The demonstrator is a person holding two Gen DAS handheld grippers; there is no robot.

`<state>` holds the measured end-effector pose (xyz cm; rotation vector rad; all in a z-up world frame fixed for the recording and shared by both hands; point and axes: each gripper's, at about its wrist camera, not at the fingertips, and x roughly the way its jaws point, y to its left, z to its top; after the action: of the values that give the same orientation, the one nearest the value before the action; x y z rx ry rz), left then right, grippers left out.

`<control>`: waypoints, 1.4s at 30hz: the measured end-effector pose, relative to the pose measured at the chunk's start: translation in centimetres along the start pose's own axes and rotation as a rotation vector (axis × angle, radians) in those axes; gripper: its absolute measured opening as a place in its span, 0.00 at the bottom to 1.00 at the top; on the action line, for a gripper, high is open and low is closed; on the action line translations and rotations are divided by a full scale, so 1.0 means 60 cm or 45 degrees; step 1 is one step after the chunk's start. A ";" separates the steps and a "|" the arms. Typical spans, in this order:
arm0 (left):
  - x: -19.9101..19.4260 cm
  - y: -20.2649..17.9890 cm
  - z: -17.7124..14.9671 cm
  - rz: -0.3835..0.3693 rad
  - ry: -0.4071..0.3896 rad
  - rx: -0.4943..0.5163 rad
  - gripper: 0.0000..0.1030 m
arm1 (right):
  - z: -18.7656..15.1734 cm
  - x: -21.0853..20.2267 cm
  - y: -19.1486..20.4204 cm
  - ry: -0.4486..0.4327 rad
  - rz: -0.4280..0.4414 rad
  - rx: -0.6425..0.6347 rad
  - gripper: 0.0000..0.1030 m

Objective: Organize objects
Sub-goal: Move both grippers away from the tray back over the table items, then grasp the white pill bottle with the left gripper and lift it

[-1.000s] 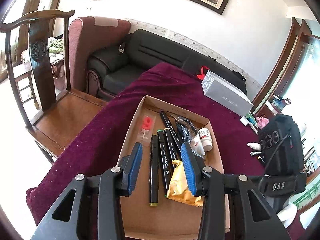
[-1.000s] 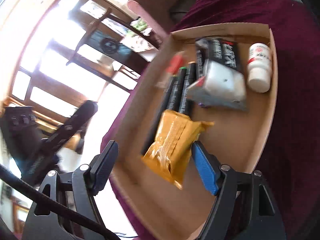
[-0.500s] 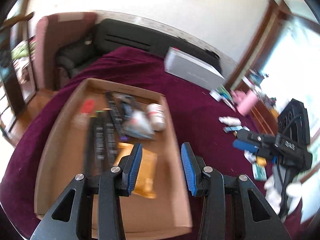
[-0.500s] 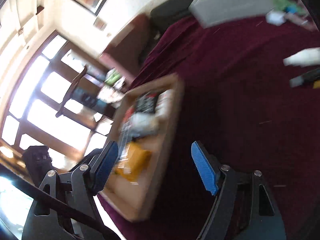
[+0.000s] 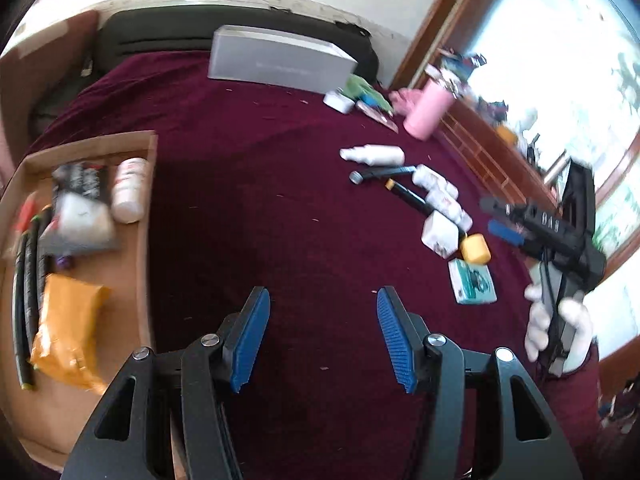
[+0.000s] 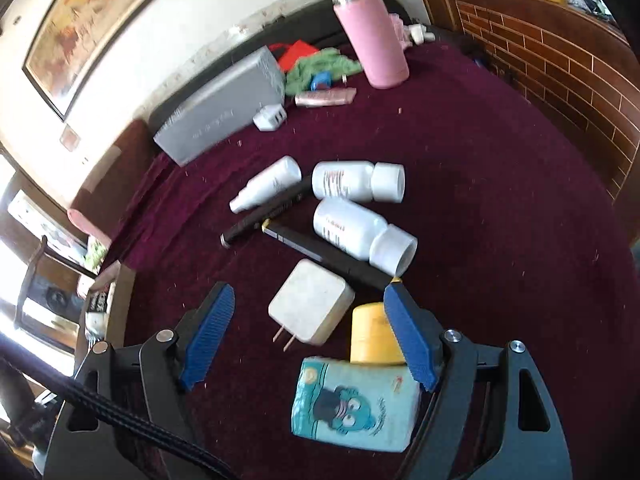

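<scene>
Left wrist view: my left gripper (image 5: 323, 336) hangs over bare maroon cloth (image 5: 256, 208), its jaws have just been opening and nothing is between them. The cardboard box (image 5: 146, 216) with the orange packet (image 5: 66, 324) sits at the left edge. Right wrist view: my right gripper (image 6: 310, 336) stands wide open, gripping nothing; below it lie the white charger (image 6: 310, 308), yellow cap (image 6: 370, 340) and teal tissue pack (image 6: 354, 406), with two white bottles (image 6: 352, 228) above, mid-frame.

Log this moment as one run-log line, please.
left gripper: open, empty, jaws just opening, over bare cloth | right gripper: open, empty, above white charger | cardboard tray: partly filled
</scene>
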<state>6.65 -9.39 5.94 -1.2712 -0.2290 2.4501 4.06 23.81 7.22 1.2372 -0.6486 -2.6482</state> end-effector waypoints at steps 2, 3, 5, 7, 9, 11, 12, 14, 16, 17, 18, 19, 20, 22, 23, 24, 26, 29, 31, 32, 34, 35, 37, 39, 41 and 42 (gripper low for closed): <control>0.010 -0.023 0.010 0.028 0.005 0.034 0.48 | 0.014 0.006 0.004 -0.041 -0.007 -0.014 0.75; 0.016 -0.033 0.018 0.040 0.008 0.047 0.48 | 0.024 0.011 0.004 -0.062 -0.009 -0.020 0.75; 0.025 -0.045 0.031 0.057 0.011 0.056 0.48 | 0.055 0.024 0.003 -0.104 -0.027 -0.016 0.75; 0.034 -0.062 0.040 0.077 0.008 0.074 0.48 | 0.070 0.042 -0.004 -0.102 -0.009 -0.004 0.75; 0.042 -0.073 0.042 0.090 0.010 0.094 0.48 | 0.088 0.057 -0.012 -0.079 0.010 0.015 0.75; 0.057 -0.081 0.041 0.092 0.028 0.110 0.48 | 0.098 0.069 -0.026 -0.051 -0.019 0.038 0.75; 0.064 -0.081 0.041 0.095 0.040 0.111 0.48 | 0.100 0.075 -0.037 -0.042 -0.024 0.062 0.75; 0.081 -0.081 0.042 0.099 0.070 0.099 0.48 | 0.095 0.089 -0.059 0.005 -0.002 0.109 0.75; 0.096 -0.077 0.043 0.092 0.081 0.075 0.48 | 0.086 0.112 -0.076 0.082 0.029 0.149 0.75; 0.099 -0.076 0.043 0.092 0.079 0.068 0.48 | 0.083 0.121 -0.079 0.113 0.046 0.154 0.75; 0.104 -0.072 0.044 0.086 0.075 0.054 0.48 | 0.078 0.134 -0.079 0.164 0.111 0.159 0.76; 0.108 -0.070 0.045 0.075 0.074 0.043 0.48 | 0.074 0.141 -0.076 0.207 0.193 0.164 0.78; 0.112 -0.069 0.045 0.064 0.074 0.035 0.48 | 0.071 0.145 -0.073 0.227 0.248 0.164 0.78; 0.121 -0.072 0.046 0.057 0.079 0.040 0.48 | 0.064 0.150 -0.060 0.286 0.450 0.161 0.79; 0.125 -0.078 0.047 0.044 0.078 0.056 0.48 | 0.061 0.153 -0.055 0.316 0.546 0.166 0.79; 0.129 -0.086 0.047 0.030 0.077 0.082 0.48 | 0.058 0.153 -0.050 0.327 0.618 0.174 0.79; 0.139 -0.109 0.048 0.019 0.069 0.155 0.48 | 0.057 0.151 -0.046 0.305 0.610 0.168 0.79; 0.158 -0.151 0.050 -0.020 0.060 0.287 0.48 | 0.054 0.153 -0.055 0.293 0.573 0.198 0.79; 0.169 -0.172 0.060 0.007 0.035 0.356 0.48 | 0.055 0.154 -0.061 0.282 0.557 0.226 0.79; 0.172 -0.178 0.068 0.020 0.018 0.367 0.48 | 0.056 0.153 -0.061 0.273 0.548 0.232 0.79; 0.179 -0.188 0.096 0.019 -0.011 0.389 0.48 | 0.057 0.147 -0.066 0.243 0.526 0.246 0.79; 0.182 -0.195 0.107 0.023 -0.027 0.420 0.48 | 0.061 0.148 -0.068 0.235 0.519 0.249 0.79; 0.200 -0.221 0.128 0.044 -0.039 0.566 0.48 | 0.064 0.142 -0.074 0.208 0.507 0.266 0.79; 0.231 -0.237 0.147 0.077 -0.015 0.670 0.48 | 0.067 0.139 -0.077 0.195 0.502 0.273 0.79; 0.260 -0.243 0.155 0.078 0.039 0.742 0.48 | 0.068 0.135 -0.080 0.178 0.480 0.275 0.79; 0.275 -0.247 0.158 0.078 0.065 0.787 0.48 | 0.069 0.133 -0.082 0.169 0.472 0.276 0.79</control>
<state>-6.06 10.97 3.53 -1.0609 0.5478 2.2596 -4.01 27.07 1.85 1.1941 -1.0495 -2.2202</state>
